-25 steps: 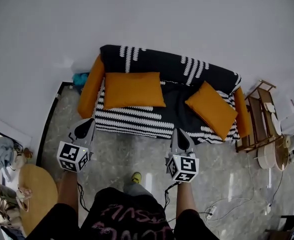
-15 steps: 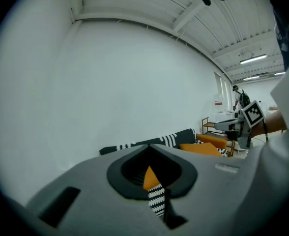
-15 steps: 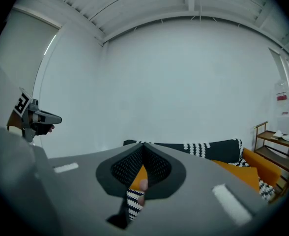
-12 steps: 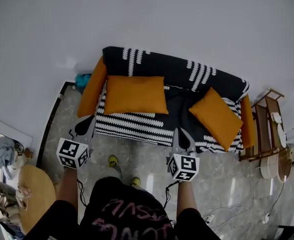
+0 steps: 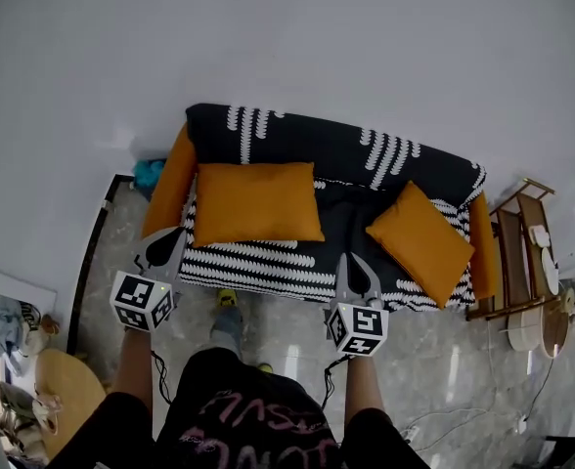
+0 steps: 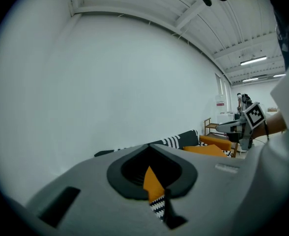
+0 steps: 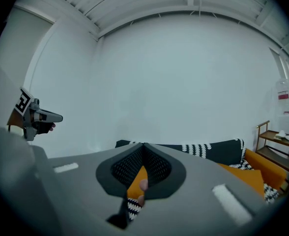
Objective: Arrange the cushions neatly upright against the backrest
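Left gripper (image 5: pixel 163 250) and right gripper (image 5: pixel 356 270) pinched shut, empty (lining up, I'd guess): left cushion (image 5: pixel 256 203) and right cushion (image 5: pixel 420 242) lie flat ahead.

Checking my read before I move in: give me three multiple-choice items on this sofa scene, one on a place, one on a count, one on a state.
1. Where does the skewed cushion lie?
A. on top of the backrest
B. on the sofa seat, at the end nearer the right hand-held gripper
C. draped over an armrest

2. How many orange cushions are on the sofa?
A. one
B. two
C. four

3. How do the jaws of the left hand-held gripper and the right one stand?
A. both wide apart
B. both clamped on a cushion
C. both together, holding nothing

Key: 1 B, it lies turned on the seat before that gripper; 2 B, the skewed one plus the straight cushion; 3 C, each gripper view shows closed, empty jaws.
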### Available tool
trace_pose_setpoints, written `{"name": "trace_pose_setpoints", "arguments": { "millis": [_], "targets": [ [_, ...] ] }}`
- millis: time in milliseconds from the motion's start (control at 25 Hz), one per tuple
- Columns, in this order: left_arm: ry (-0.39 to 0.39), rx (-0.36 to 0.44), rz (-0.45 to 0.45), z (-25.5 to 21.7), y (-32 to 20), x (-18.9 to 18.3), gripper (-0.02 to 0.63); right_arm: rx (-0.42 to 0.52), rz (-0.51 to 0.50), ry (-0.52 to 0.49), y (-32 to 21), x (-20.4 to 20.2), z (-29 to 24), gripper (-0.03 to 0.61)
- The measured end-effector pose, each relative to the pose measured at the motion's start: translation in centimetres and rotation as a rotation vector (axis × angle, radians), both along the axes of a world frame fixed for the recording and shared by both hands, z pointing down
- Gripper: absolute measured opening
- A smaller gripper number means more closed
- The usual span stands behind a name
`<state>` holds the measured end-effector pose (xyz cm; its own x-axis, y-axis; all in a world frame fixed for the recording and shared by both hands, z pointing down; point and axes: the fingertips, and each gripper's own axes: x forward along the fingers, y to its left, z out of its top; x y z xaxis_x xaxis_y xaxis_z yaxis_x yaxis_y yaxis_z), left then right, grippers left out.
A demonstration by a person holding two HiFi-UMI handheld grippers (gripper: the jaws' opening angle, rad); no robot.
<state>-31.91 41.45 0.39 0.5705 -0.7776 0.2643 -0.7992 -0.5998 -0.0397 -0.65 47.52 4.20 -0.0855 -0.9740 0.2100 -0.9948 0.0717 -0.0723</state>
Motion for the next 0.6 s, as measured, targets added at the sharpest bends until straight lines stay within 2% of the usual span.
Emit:
{"name": "trace_pose_setpoints", "arguments": {
  "millis": [600],
  "targets": [
    [0.031, -0.157, 0.015, 5.9, -20.4, -4.5, 0.003, -0.131, 0.047, 0.026, -19.1, -3.5, 3.2, 0.014]
  ]
}}
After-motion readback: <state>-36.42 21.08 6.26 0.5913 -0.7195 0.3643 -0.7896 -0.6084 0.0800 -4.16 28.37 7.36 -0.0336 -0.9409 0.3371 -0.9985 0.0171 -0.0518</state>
